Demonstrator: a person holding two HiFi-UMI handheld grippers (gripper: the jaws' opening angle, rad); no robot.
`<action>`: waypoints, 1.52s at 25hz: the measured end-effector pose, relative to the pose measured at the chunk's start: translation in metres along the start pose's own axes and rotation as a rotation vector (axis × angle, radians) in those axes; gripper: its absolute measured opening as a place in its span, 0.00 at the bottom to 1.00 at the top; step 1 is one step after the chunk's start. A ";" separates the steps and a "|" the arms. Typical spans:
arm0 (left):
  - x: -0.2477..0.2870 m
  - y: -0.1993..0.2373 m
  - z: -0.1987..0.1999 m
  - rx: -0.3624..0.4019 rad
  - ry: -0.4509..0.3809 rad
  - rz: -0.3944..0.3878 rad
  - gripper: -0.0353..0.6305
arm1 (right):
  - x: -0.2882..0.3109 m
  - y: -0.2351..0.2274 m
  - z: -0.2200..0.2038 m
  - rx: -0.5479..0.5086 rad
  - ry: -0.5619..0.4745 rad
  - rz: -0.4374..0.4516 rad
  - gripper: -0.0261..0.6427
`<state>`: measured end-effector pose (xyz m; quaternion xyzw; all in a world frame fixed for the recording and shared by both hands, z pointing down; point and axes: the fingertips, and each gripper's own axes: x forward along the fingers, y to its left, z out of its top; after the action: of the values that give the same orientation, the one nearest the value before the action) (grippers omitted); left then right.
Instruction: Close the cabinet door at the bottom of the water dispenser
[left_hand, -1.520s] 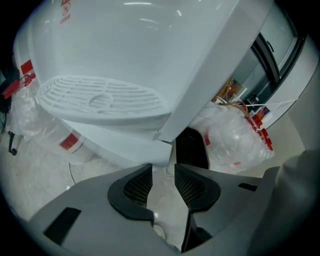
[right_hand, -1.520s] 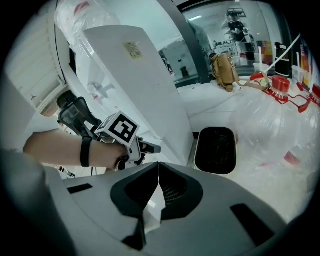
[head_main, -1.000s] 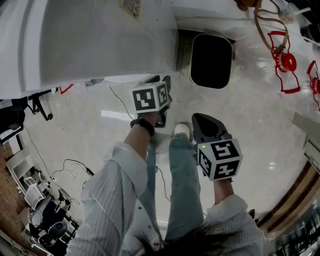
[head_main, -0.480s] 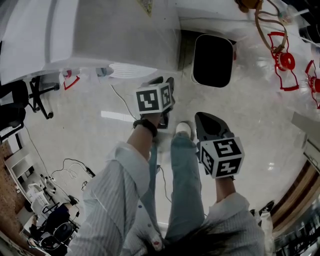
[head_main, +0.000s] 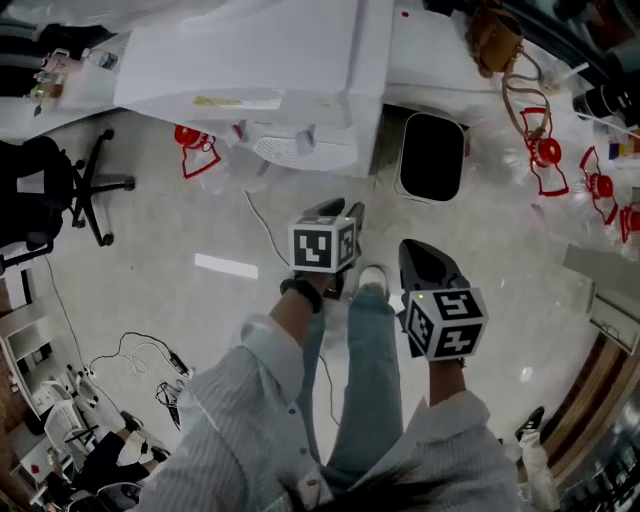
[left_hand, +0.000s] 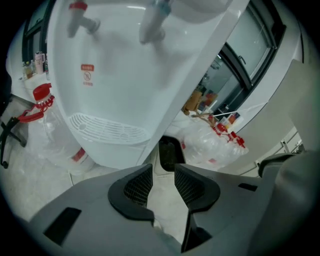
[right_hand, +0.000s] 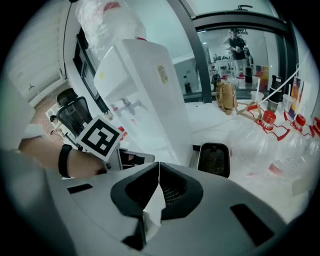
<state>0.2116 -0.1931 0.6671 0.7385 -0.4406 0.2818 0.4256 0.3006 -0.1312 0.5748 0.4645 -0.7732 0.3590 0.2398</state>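
Note:
The white water dispenser (head_main: 270, 70) stands at the top of the head view, its drip grille (head_main: 300, 150) facing me. Its bottom cabinet door shows in no view. My left gripper (head_main: 345, 212) hangs in front of the dispenser, above the floor, touching nothing. In the left gripper view its jaws (left_hand: 163, 177) are open and empty, and the dispenser's front (left_hand: 115, 90) and taps fill the picture behind them. My right gripper (head_main: 412, 250) is to the right, beside my leg. Its jaws (right_hand: 159, 172) are shut on nothing, with the dispenser (right_hand: 145, 90) beyond them.
A black bin (head_main: 432, 155) stands on the floor right of the dispenser. Clear water bottles with red caps (head_main: 545, 150) lie at the right, one more (head_main: 195, 140) at the left. An office chair (head_main: 60, 185) and floor cables (head_main: 150, 350) are at the left.
Both grippers have risen, and the view has pulled up and back from the dispenser, so its top and more of the floor now show.

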 end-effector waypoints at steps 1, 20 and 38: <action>-0.017 -0.002 0.002 0.005 -0.006 -0.019 0.26 | -0.006 0.013 0.007 -0.009 -0.011 -0.006 0.06; -0.449 -0.018 0.113 0.269 -0.482 -0.207 0.18 | -0.178 0.342 0.193 -0.328 -0.403 0.166 0.06; -0.612 -0.034 0.100 0.377 -0.709 -0.237 0.07 | -0.260 0.451 0.213 -0.442 -0.562 0.285 0.06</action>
<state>-0.0310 -0.0210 0.1216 0.9004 -0.4125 0.0348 0.1342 0.0089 -0.0147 0.1083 0.3698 -0.9243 0.0723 0.0605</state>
